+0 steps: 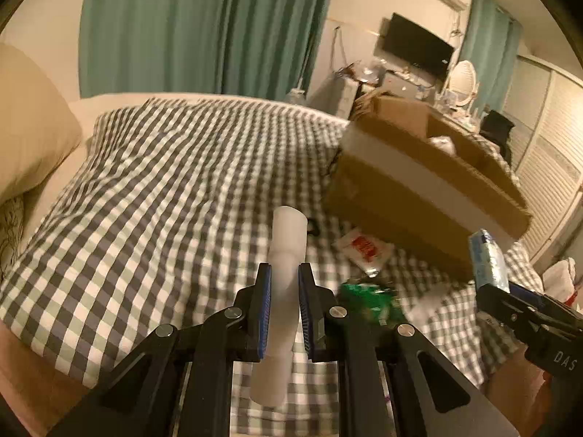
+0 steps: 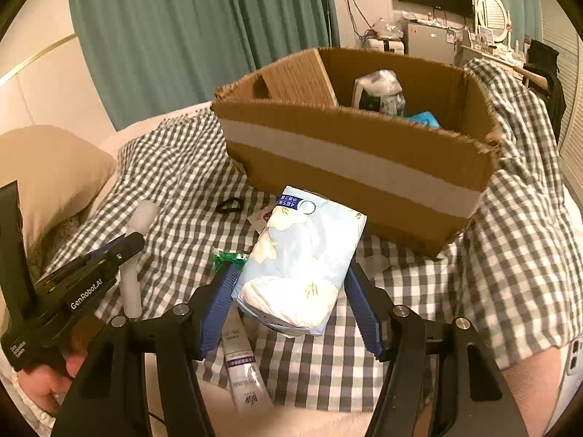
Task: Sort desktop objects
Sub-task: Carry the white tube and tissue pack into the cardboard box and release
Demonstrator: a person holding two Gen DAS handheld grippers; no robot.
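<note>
The scene is a bedroom with long green curtains (image 1: 204, 25), and the work surface is a bed covered by a grey and white checked blanket (image 1: 164, 182). On this blanket stands an open brown cardboard box (image 2: 349, 153) with a pale tape band along its front; inside it lie a clear plastic bag (image 2: 380, 89) and something blue.

The left gripper (image 1: 284, 307) has its jaws narrow and clamps a frosted white plastic tube (image 1: 286, 240) at its middle, so the tube sticks out above and below the blue pads, lifted over the blanket. The right gripper (image 2: 291, 291) holds a soft pale blue tissue pack with white flower print (image 2: 302, 258) between its blue pads, in front of the box and above the blanket.

On the blanket near the box lie a green crumpled wrapper (image 1: 368, 296), a white sachet with red print (image 1: 364, 247), a black hair tie (image 2: 229, 204) and a white cream tube with a purple label (image 2: 242, 367). A person's hand (image 2: 47, 382) grips the handle of the left gripper.
</note>
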